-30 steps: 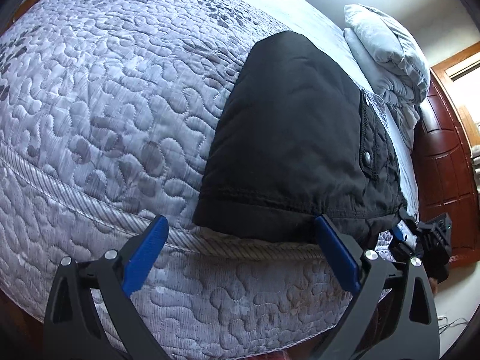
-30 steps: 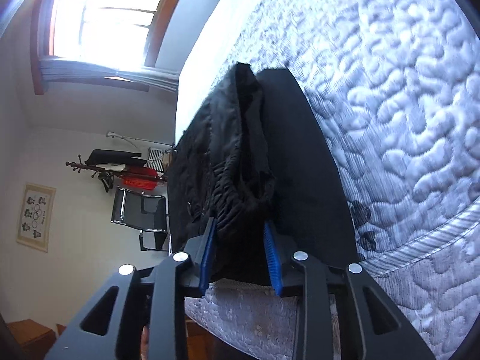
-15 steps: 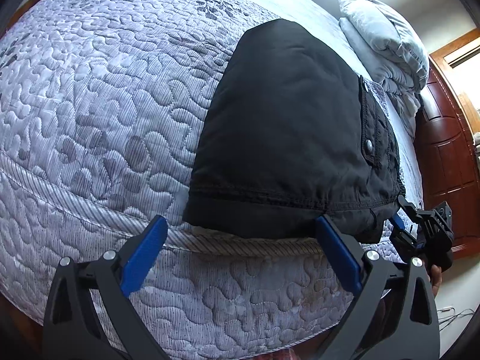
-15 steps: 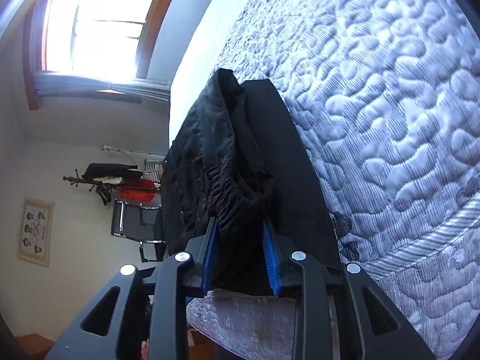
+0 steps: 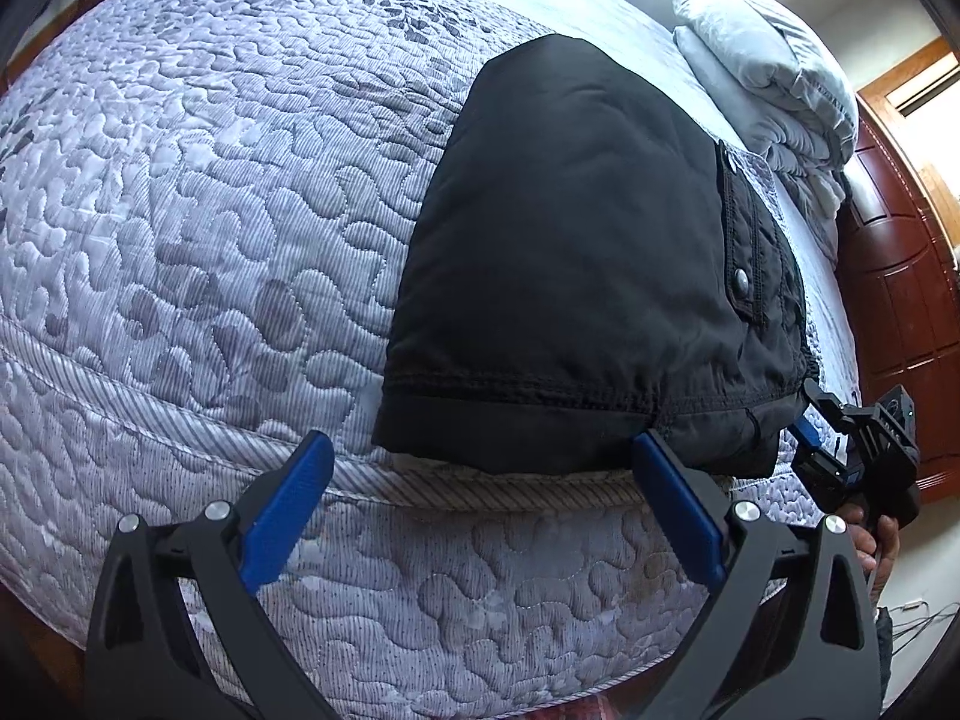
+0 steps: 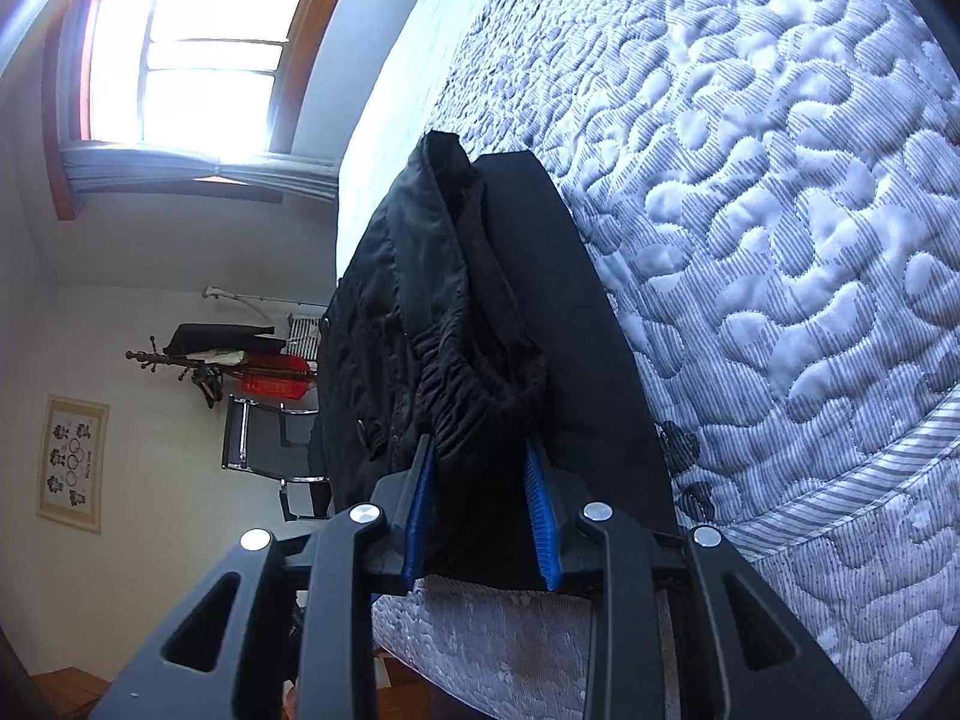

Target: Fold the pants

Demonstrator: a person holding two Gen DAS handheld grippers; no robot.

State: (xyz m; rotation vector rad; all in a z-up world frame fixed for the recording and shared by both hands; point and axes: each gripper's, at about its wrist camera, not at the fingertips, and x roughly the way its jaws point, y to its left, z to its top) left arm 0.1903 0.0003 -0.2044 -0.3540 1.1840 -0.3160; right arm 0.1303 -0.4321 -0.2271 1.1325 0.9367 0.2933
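Here the right gripper (image 6: 483, 510) pinches the bunched waistband of the black pants (image 5: 576, 252), which lie folded at the bed's (image 5: 210, 210) near edge, centre-right in the left view. The left gripper (image 5: 480, 480) gapes wide, holding nothing, just below the hem.

Folded pants (image 5: 576, 252) lay on the bed (image 5: 198, 192) near its front edge. Pillows (image 5: 774, 78) sat behind, w/ headboard (image 5: 894, 276) at right. Left gripper (image 5: 480, 504) hung before the hem; right gripper (image 6: 480, 516) at the waistband, jaws around it.
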